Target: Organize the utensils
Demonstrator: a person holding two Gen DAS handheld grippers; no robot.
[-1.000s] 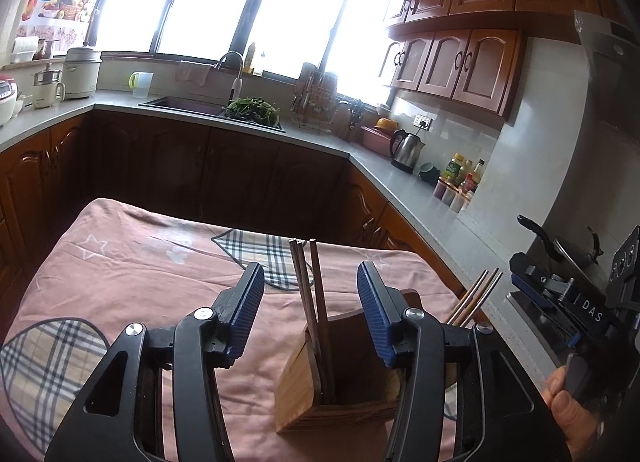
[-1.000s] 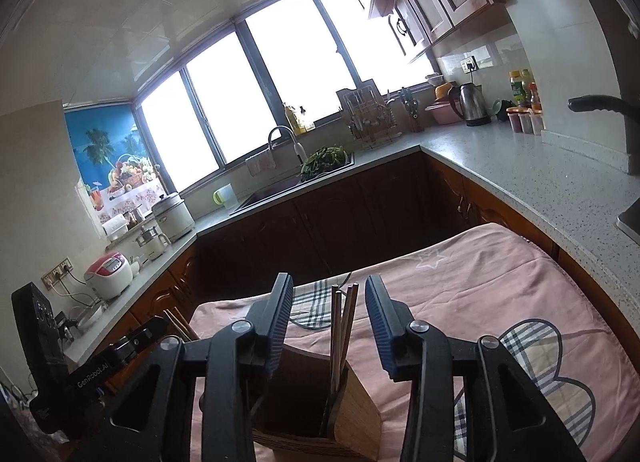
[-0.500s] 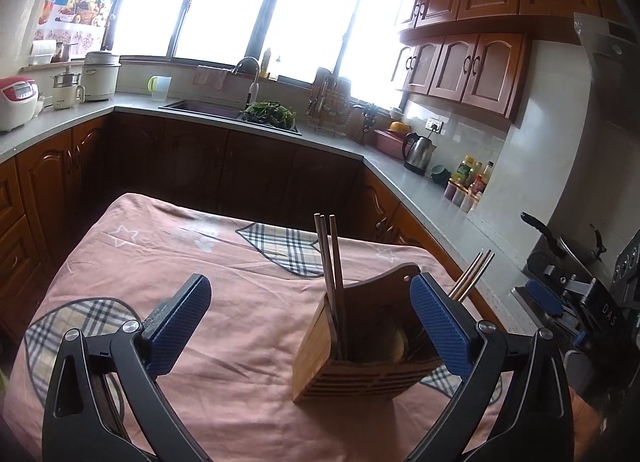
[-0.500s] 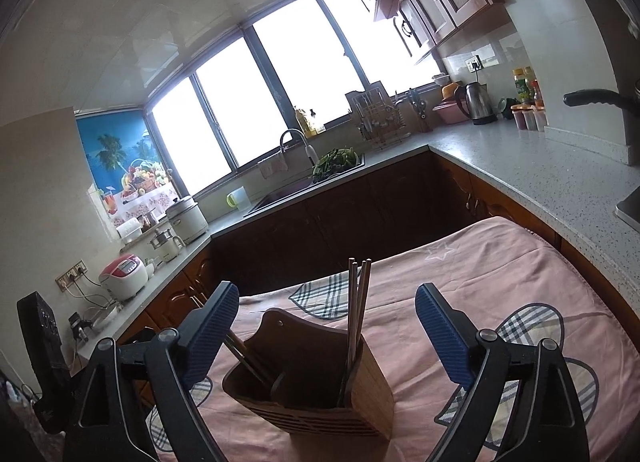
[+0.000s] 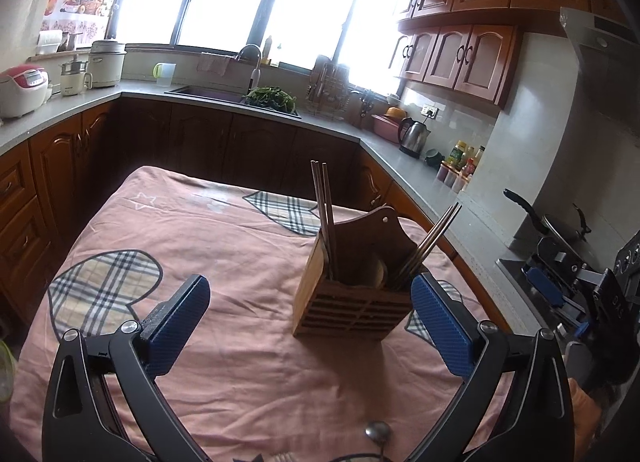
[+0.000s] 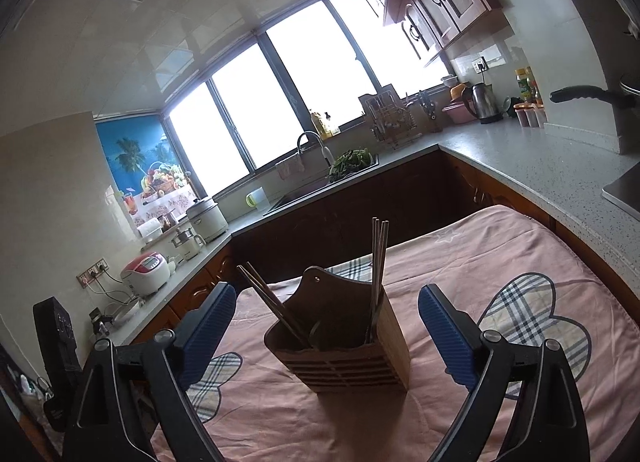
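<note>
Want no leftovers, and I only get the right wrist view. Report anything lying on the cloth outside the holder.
Observer: One spoon lies on the pink cloth, at the bottom edge of the left wrist view.
Operator: Place it against the left gripper.
Observer: Its bowl lies between the arms of the open left gripper, nearer the camera than the pads, untouched.
Operator: Now against the holder.
Observer: The wooden holder stands beyond the spoon, apart from it.
</note>
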